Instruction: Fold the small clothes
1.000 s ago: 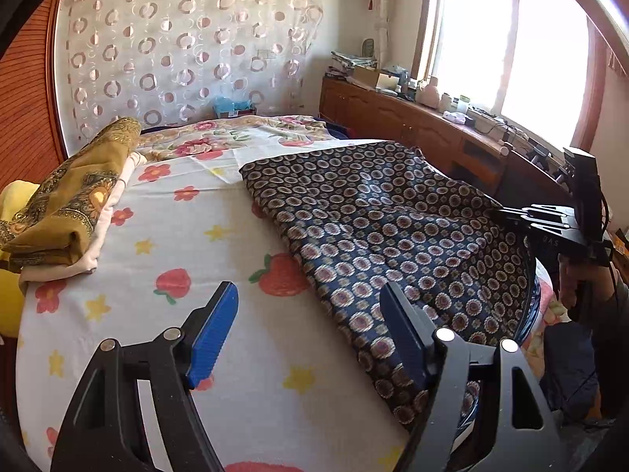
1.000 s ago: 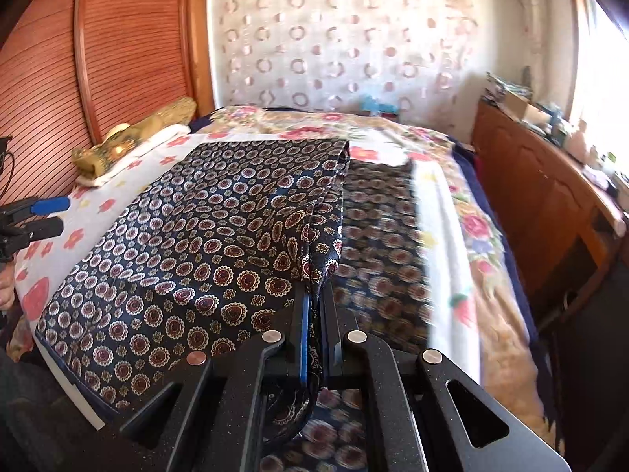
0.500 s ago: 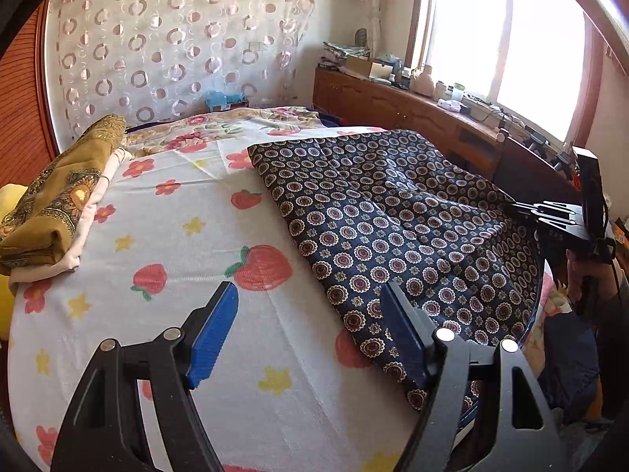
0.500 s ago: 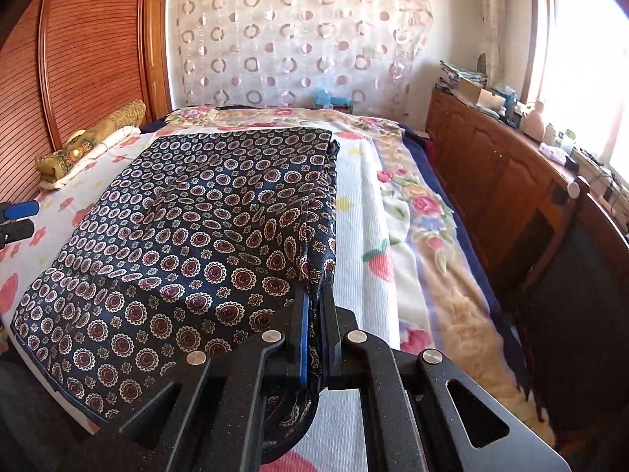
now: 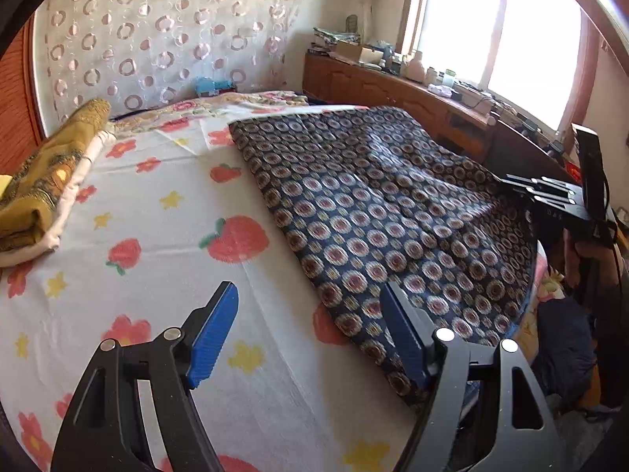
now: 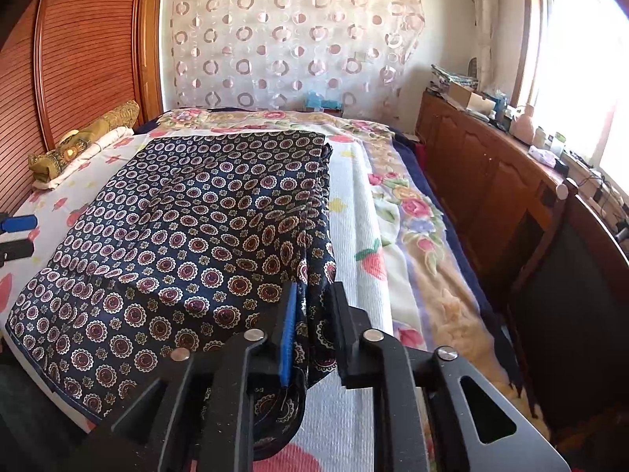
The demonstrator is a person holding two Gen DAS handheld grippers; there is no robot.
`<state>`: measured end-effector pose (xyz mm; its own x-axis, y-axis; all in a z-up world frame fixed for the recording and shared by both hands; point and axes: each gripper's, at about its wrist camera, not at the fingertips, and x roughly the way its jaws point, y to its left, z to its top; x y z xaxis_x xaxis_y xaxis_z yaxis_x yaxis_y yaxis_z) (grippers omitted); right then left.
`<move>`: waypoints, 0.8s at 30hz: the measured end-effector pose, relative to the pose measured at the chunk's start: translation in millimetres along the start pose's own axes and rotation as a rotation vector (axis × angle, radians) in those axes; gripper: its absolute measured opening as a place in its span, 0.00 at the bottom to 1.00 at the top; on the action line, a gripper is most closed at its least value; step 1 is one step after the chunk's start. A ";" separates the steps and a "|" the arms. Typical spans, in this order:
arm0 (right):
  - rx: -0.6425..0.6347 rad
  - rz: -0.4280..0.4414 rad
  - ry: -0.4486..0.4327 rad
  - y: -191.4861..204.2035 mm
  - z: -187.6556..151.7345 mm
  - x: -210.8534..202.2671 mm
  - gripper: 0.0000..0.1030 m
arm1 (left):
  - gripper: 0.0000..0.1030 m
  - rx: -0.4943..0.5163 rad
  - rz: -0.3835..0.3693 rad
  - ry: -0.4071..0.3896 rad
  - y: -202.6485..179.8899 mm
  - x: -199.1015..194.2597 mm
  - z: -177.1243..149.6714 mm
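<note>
A dark navy cloth with a round medallion print (image 5: 385, 212) lies folded over on the bed; it also fills the left half of the right wrist view (image 6: 196, 236). My left gripper (image 5: 310, 330) is open and empty, hovering over the strawberry-print sheet just left of the cloth's near corner. My right gripper (image 6: 312, 314) has its jaws parted a little, with the cloth's folded right edge (image 6: 314, 267) lying loose between them. The right gripper also shows at the right of the left wrist view (image 5: 550, 192).
A folded mustard-yellow cloth on a white one (image 5: 43, 181) lies at the bed's left side by the wooden headboard (image 6: 90, 51). A wooden cabinet with clutter (image 6: 491, 157) runs along the right wall. A dark chair (image 6: 570, 275) stands close to the bed.
My right gripper has pulled the folded edge back toward the bed's near end and its jaws have opened, letting the cloth go slack. The left gripper has stayed open and shifted slightly.
</note>
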<state>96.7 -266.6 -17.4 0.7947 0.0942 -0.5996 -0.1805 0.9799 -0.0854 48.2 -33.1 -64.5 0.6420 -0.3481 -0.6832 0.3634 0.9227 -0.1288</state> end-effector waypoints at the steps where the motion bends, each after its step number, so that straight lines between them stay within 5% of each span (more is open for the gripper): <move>1: -0.003 -0.003 -0.001 -0.1 -0.4 0.2 0.27 | 0.73 0.005 -0.013 0.008 -2.5 -0.2 -4.5; 9: -0.047 0.045 -0.041 21.9 -0.3 -14.5 0.48 | 0.58 0.013 -0.081 0.048 -16.6 -3.7 -21.1; 15: -0.082 0.116 -0.038 49.5 -4.9 -20.0 0.52 | 0.45 0.047 -0.110 0.078 -28.5 -2.8 -27.2; 22: -0.120 0.172 -0.019 72.7 -6.6 -20.9 0.53 | 0.42 0.069 -0.126 0.111 -35.4 -4.2 -33.8; 24: -0.122 0.178 -0.021 72.7 -6.3 -20.8 0.53 | 0.27 0.068 -0.155 0.116 -36.0 -5.1 -34.9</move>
<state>63.3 -198.4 -16.1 0.7555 0.2685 -0.5976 -0.3868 0.9190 -0.0762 8.2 -58.8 -81.4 0.4944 -0.4599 -0.7376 0.4989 0.8450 -0.1926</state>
